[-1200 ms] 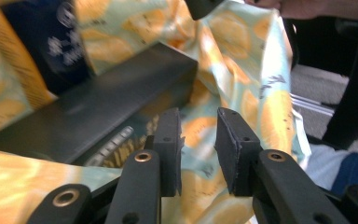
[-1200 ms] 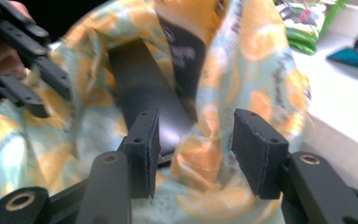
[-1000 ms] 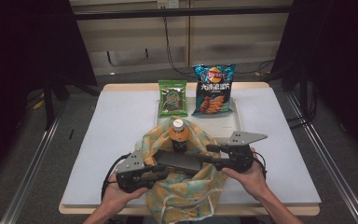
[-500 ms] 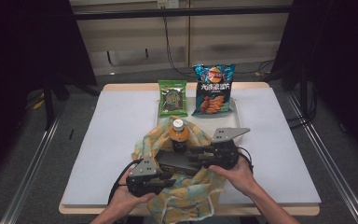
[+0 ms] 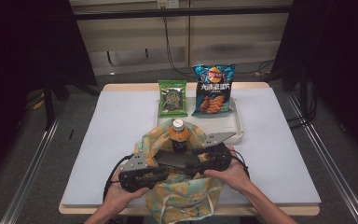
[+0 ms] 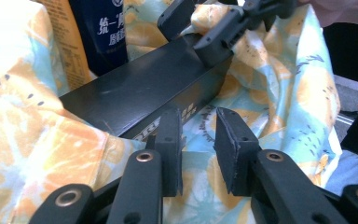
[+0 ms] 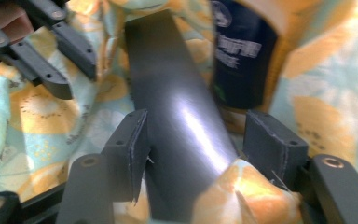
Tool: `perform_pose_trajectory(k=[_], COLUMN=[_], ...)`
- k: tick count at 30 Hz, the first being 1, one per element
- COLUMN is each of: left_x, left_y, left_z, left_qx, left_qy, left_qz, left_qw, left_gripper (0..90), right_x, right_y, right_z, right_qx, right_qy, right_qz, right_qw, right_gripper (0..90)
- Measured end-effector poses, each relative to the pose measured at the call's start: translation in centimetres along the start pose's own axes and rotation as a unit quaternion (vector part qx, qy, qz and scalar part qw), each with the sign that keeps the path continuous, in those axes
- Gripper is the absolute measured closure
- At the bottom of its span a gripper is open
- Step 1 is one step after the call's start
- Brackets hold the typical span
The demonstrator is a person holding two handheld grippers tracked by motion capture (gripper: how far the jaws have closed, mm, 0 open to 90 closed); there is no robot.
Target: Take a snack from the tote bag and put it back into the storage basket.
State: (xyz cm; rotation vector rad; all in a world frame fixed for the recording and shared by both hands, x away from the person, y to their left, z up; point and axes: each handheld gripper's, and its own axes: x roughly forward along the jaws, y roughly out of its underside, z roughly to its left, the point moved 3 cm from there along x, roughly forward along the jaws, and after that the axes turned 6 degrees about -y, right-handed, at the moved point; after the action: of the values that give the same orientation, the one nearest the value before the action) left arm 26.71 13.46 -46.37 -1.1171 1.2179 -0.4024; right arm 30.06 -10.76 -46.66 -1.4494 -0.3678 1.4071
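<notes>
Black box (image 5: pixel 177 160) lies flat in the bag (image 5: pixel 186 196) — long axis left-to-right.

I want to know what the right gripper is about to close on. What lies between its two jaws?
In the right gripper view, the black box runs between the right gripper's jaws, with a fold of the patterned bag below it.

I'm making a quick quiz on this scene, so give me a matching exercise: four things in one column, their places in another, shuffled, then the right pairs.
Things:
1. green snack bag
2. blue chip bag
3. orange-capped bottle
4. black box

Places:
A. upright inside the patterned cloth bag
B. lying across the cloth bag's opening
C. on the white tray, at its right
D. on the white tray, at its left

Pairs: 1-D, 2-C, 3-A, 4-B
</notes>
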Motion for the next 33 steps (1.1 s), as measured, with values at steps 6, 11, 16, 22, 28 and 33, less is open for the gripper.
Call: perform_pose_trajectory(k=[6, 11, 16, 22, 28, 33], left_x=[0.3, 0.2, 0.0, -0.9, -1.6, -1.7], left_y=[0.0, -0.1, 0.0, -0.5, -0.6, -0.4], left_z=[-0.2, -0.2, 0.0, 0.8, 1.6, 1.7], left_qx=[-0.001, 0.0, -0.004, -0.015, -0.022, -0.023], left_qy=[0.004, 0.005, 0.006, -0.004, -0.019, -0.026], left_qz=[0.003, 0.005, 0.001, -0.018, -0.032, -0.029], left_qw=[1.0, 1.0, 1.0, 0.9997, 0.9991, 0.999], left_gripper=[71.3, 71.4, 71.8, 70.6, 68.4, 66.4], right_x=[1.1, 1.7, 2.7, 3.6, 4.2, 4.1], right_y=[-0.7, -1.4, -0.9, -0.6, -0.6, -0.4], right_z=[0.1, 0.3, 0.3, 0.3, 0.4, 0.4], right_qx=[-0.013, -0.025, -0.027, -0.031, -0.045, -0.062], right_qy=[-0.014, -0.028, -0.025, -0.023, -0.018, -0.014], right_qz=[0.007, 0.02, 0.031, 0.051, 0.058, 0.065], right_qw=[0.9998, 0.9991, 0.9988, 0.9979, 0.9972, 0.9959], right_gripper=[38.3, 36.8, 33.8, 31.0, 31.5, 40.2])
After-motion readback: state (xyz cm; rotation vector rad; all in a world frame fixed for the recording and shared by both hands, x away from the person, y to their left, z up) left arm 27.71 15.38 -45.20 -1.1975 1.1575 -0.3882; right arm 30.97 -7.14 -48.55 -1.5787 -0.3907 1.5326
